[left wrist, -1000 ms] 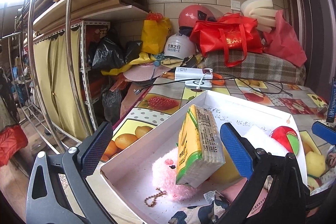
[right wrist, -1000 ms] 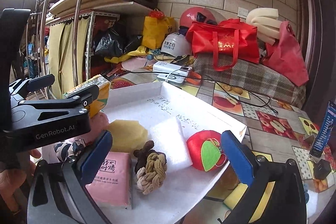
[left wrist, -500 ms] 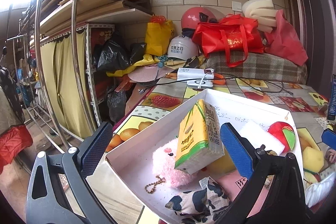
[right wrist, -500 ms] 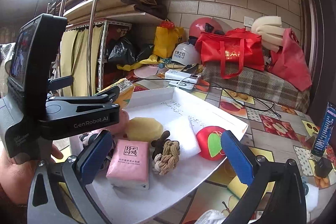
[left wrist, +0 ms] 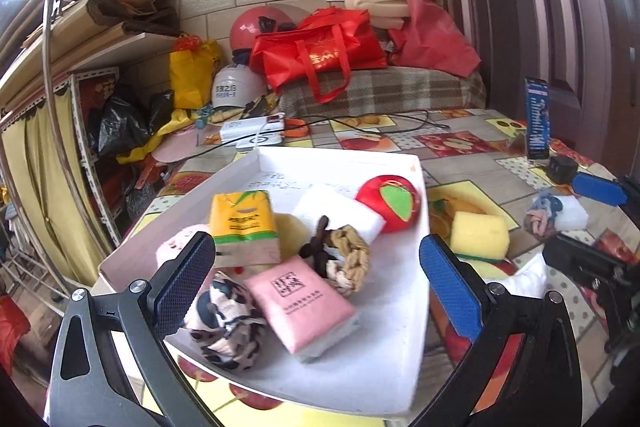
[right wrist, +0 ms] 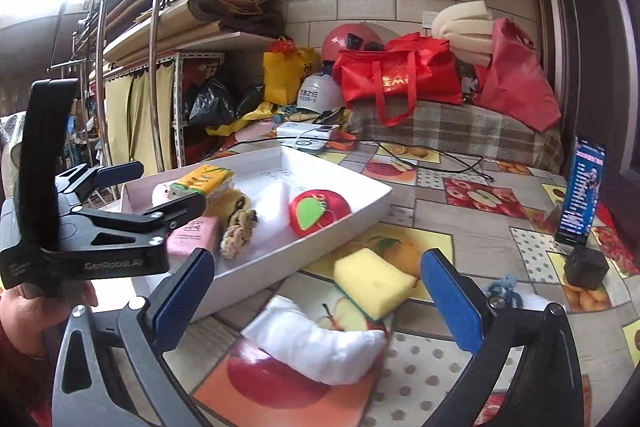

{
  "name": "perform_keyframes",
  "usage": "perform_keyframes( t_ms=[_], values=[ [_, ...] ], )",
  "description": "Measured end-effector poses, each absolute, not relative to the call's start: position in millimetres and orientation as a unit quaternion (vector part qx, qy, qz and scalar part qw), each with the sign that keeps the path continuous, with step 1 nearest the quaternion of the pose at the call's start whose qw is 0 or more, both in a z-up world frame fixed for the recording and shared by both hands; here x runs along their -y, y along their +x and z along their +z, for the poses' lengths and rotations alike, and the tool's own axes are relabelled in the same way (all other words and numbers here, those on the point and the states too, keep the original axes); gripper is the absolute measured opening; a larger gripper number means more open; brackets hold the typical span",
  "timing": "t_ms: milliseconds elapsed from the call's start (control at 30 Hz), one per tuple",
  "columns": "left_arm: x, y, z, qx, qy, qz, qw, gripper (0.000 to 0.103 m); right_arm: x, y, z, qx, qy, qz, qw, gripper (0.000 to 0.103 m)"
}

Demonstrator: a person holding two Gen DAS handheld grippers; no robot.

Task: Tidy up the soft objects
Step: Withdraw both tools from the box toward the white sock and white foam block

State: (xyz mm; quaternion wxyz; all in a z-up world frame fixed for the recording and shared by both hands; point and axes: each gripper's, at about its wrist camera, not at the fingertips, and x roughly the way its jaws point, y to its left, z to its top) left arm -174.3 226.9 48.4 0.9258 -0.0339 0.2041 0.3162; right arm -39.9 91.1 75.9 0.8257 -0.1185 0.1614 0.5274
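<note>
With both jaws spread wide and empty, right gripper hangs over white cloth and yellow sponge on table; left gripper hovers above white tray crowded with pink tissue pack, yellow tissue pack, red apple plush.

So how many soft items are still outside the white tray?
3 visible: yellow sponge beside the white tray, white cloth roll nearest the camera, blue-pink knotted toy farther right. More may be hidden.

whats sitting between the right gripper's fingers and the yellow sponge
In the right wrist view, a white soft cloth bundle lies on the tablecloth between the open right gripper and the yellow sponge.
</note>
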Motion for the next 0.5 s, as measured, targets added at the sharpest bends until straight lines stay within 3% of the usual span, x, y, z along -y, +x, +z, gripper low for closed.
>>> perform_keyframes(
  t_ms=[267,500],
  values=[
    [-153.1,-135.7,45.3,-0.257,0.021,0.177,0.950,0.103,-33.3,42.6,66.9,-0.230,-0.139,0.487,0.831,0.103],
    [-150.2,-92.5,29.5,-0.342,0.010,0.121,0.932,0.103,-31.8,95.4,43.0,-0.309,-0.197,0.521,0.771,0.103]
  ],
)
